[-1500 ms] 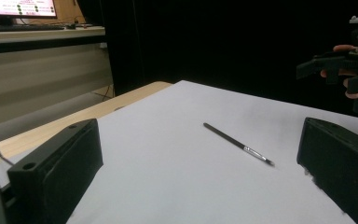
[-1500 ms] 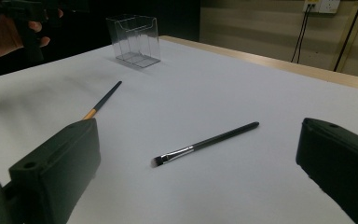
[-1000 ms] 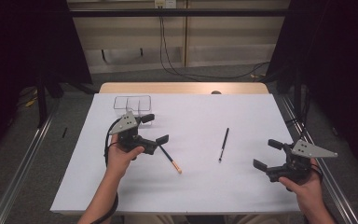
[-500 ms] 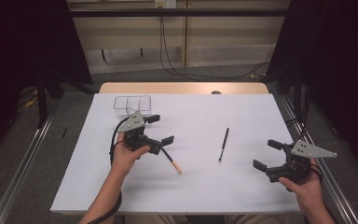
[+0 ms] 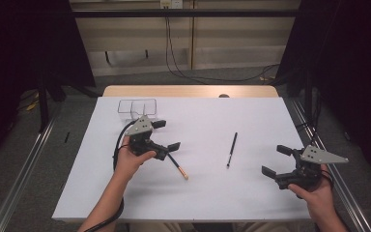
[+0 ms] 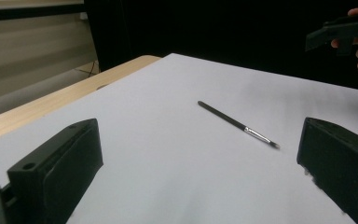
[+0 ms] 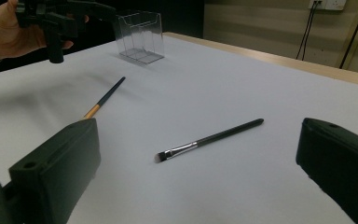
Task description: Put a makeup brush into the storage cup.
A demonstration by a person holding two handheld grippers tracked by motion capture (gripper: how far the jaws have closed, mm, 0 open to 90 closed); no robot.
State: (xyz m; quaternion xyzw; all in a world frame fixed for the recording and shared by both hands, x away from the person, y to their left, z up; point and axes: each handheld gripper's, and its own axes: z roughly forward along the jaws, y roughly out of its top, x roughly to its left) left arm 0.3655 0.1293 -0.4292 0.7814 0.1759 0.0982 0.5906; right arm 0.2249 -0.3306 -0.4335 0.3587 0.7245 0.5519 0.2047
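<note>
Two brushes lie on the white table sheet (image 5: 198, 193). A thin black brush (image 5: 231, 150) rests right of centre, its silver ferrule and bristles toward me (image 7: 209, 139). A brush with a black and gold handle (image 5: 178, 166) lies left of centre, its far end hidden under my left gripper (image 5: 166, 135). That gripper hovers open with nothing between its jaws, and its own view looks across at the black brush (image 6: 235, 123). My right gripper (image 5: 276, 159) stands open near the right front edge, well apart from both brushes.
A clear plastic two-compartment holder (image 5: 136, 107) stands at the back left of the sheet, also seen as the holder (image 7: 140, 36) past the gold-handled brush (image 7: 105, 98). A wooden table edge (image 5: 188, 91) runs along the far side.
My left gripper has shifted slightly right and forward, over the far end of the gold-handled brush. The right gripper and both brushes have stayed put.
</note>
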